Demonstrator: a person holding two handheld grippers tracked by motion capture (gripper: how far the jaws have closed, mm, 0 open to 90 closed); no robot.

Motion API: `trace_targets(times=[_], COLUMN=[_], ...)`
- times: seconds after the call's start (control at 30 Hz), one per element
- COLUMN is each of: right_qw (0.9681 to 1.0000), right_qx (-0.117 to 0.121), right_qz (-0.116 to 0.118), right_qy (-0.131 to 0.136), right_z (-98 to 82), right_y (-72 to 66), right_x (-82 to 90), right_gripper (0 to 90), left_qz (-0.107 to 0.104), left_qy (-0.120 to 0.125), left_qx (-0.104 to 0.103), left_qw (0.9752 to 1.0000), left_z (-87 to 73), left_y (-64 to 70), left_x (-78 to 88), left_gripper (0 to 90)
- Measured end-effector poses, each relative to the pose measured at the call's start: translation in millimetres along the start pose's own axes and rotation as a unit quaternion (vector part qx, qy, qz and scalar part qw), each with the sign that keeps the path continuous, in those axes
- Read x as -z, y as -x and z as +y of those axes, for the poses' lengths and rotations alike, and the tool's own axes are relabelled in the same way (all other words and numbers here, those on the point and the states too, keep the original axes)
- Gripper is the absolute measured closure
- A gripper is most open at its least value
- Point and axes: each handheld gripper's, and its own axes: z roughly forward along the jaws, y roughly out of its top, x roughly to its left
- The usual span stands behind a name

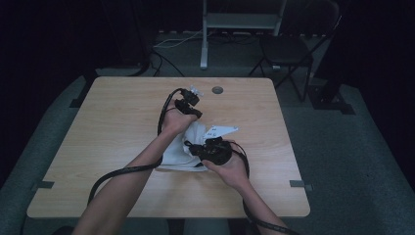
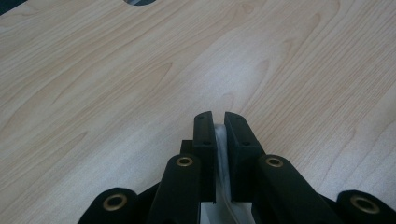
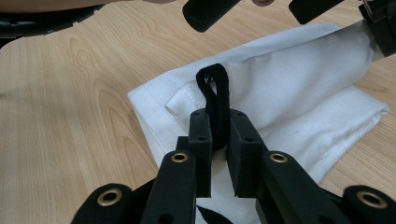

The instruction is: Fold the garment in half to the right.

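With the white cloth bag lying at the counter's centre, I had my left tool pinching its fabric and my right tool pinching its black loop; uneven pulling risked the loop slipping free.

I see a light wooden table with rounded corners, standing on grey carpet. A round cable hole sits near its far edge. A folded white cloth lies on the tabletop just right of the middle, with bare wood all around it.
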Motion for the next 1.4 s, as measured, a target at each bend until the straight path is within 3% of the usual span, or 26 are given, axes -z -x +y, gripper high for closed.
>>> trace_targets(times=[0.77, 1.4], right_qw=[0.9997, 0.9996], right_qx=[-0.022, -0.025], right_qz=[-0.006, -0.007], right_qy=[-0.002, -0.007], right_z=[-13.4, -21.8], right_y=[7.3, 9.3], right_x=[9.8, 12.7], right_gripper=[81.7, 81.7], left_qz=[0.011, 0.009], left_qy=[-0.008, -0.007], left_qx=[-0.028, -0.031], left_qw=[0.9995, 0.9995], left_z=[5.6, 8.1], left_y=[10.5, 18.7], left_x=[-6.4, -13.5], left_gripper=[83.5, 82.8])
